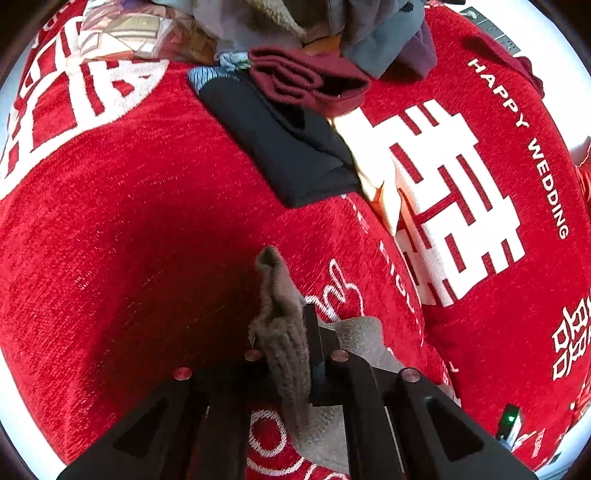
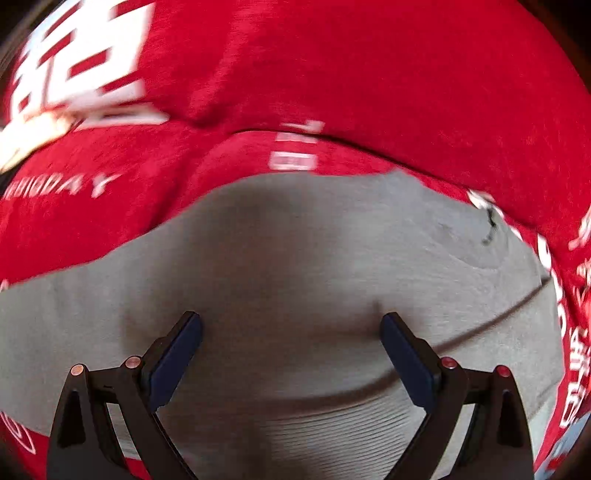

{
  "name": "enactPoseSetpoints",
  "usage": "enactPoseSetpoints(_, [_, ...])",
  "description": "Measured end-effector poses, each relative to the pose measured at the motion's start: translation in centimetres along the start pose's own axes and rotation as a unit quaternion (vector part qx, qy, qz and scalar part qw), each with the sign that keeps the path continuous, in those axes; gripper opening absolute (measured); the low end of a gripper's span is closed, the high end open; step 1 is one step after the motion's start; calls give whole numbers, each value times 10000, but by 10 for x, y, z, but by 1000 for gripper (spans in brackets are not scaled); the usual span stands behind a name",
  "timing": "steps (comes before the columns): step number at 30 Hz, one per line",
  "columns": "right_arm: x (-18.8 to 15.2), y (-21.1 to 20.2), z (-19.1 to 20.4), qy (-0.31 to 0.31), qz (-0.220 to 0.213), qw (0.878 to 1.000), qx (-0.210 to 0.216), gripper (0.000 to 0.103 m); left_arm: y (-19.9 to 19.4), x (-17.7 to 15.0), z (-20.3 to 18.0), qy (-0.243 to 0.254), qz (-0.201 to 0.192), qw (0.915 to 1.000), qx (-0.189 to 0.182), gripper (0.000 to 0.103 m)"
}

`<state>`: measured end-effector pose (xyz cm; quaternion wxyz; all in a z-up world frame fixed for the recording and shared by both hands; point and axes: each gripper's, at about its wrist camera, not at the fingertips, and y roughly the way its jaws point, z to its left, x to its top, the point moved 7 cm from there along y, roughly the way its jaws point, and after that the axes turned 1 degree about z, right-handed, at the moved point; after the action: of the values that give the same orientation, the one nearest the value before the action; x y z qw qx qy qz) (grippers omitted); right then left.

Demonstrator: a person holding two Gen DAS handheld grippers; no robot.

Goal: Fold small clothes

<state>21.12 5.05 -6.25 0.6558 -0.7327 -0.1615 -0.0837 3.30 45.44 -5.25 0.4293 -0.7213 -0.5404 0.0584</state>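
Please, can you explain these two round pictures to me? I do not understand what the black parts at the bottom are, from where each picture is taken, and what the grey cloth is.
A person holds one two-finger gripper in each hand; each carries a wide-angle camera looking along its fingers. In the left view, the left gripper is shut on the ribbed edge of a grey garment. In the right view, the right gripper is open above the same grey garment. Everything lies on a red cloth with white lettering. Farther back lie a folded black garment, a folded maroon garment and a clothes pile.

A home, by the look of it: a red wedding blanket (image 1: 129, 206) reading "HAPPY WEDDING", folded clothes (image 1: 288, 147) and a heaped laundry pile (image 1: 369, 33).
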Motion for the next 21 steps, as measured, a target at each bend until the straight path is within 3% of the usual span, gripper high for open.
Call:
enactPoseSetpoints(3, [-9, -8, 40, -538, 10, 9983, 204, 98, -12, 4, -1, -68, -141, 9998, -101, 7])
enactPoseSetpoints(5, [-17, -17, 71, -957, 69, 9924, 765, 98, -21, 4, -5, -32, -244, 9996, -157, 7])
enactPoseSetpoints(7, [-23, -30, 88, -1225, 4, 9868, 1063, 98, -27, 2, -11, 88, -312, 9994, -151, 7])
enactPoseSetpoints(10, [-17, -42, 84, -1038, -190, 9891, 1023, 98, -33, -1, -16, 195, -371, 9990, -129, 7])
enactPoseSetpoints(15, [-11, -17, 43, -25, 186, 9980, 596, 98, -41, 0, -22, 192, -387, 9987, -256, 7])
enactPoseSetpoints(18, [-17, -11, 61, -383, 161, 9991, -16, 98, -48, 2, -29, 250, -401, 9984, -313, 7])
enactPoseSetpoints(20, [-27, -13, 102, -855, 166, 9959, 250, 98, -54, 3, -32, 270, -440, 9982, -315, 7])
enactPoseSetpoints(21, [-29, -21, 115, -988, -17, 9951, 7, 97, -56, 4, -34, 287, -450, 9981, -306, 7])
